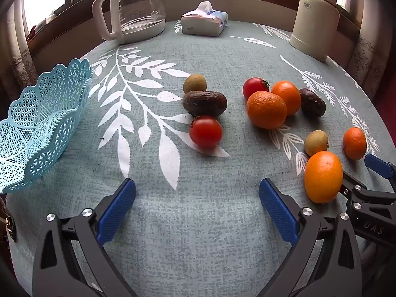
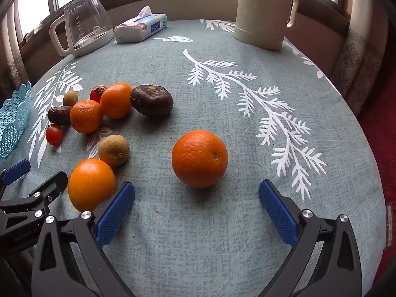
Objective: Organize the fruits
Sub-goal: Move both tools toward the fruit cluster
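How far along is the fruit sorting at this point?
Nothing looks done: the blue basket shows no fruit inside. Nothing is in hand; the left tool and right tool are open and empty. All fruit remains on the tablecloth, the lone orange nearest.

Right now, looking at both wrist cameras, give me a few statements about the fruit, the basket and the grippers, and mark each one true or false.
1. The blue basket already holds fruit. False: it shows none; all the fruit lies on the tablecloth.
2. The right gripper is open, with an orange just ahead of it. True.
3. The left gripper is shut on a tomato. False: it is open and holds nothing.
4. The tissue pack stands between the glass kettle and the cream jug. True.
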Demonstrator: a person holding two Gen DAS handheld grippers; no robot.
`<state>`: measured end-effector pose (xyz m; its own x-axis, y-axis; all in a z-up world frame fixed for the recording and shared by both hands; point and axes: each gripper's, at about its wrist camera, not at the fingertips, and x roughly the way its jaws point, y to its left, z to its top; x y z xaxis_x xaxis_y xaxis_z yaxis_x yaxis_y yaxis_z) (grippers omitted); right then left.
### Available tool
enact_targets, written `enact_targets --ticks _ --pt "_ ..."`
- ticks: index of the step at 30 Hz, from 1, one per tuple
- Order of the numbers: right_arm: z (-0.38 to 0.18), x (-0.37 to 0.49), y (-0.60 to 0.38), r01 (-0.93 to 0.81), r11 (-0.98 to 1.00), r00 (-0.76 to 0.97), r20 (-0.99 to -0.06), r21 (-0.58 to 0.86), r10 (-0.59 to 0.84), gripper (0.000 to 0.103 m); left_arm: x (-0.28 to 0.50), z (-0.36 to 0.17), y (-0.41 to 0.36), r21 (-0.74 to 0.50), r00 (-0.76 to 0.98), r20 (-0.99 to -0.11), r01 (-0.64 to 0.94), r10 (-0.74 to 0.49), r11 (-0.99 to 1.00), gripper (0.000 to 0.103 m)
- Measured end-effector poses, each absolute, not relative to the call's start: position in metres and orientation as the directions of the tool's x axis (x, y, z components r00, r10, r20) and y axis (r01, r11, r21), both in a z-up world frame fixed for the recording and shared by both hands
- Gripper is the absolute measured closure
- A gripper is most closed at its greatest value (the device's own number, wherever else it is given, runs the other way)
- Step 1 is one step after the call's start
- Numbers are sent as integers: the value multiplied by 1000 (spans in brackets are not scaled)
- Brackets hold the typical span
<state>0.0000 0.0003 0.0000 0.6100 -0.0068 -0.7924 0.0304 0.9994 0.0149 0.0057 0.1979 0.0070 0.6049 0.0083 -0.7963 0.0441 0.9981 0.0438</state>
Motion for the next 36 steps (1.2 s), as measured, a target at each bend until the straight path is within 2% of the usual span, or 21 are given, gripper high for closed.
enact_targets --ticks 16,31,36 --pt "0 0 -1 28 999 610 -792 29 6 5 6 7 198 44 605 -796 44 9 998 2" --pt "10 -14 -22 13 981 651 -746 196 141 5 4 8 200 27 608 -794 49 -9 998 2" --pt "15 -17 -30 22 979 669 -730 203 136 5 0 13 208 -38 627 -777 51 -62 998 2"
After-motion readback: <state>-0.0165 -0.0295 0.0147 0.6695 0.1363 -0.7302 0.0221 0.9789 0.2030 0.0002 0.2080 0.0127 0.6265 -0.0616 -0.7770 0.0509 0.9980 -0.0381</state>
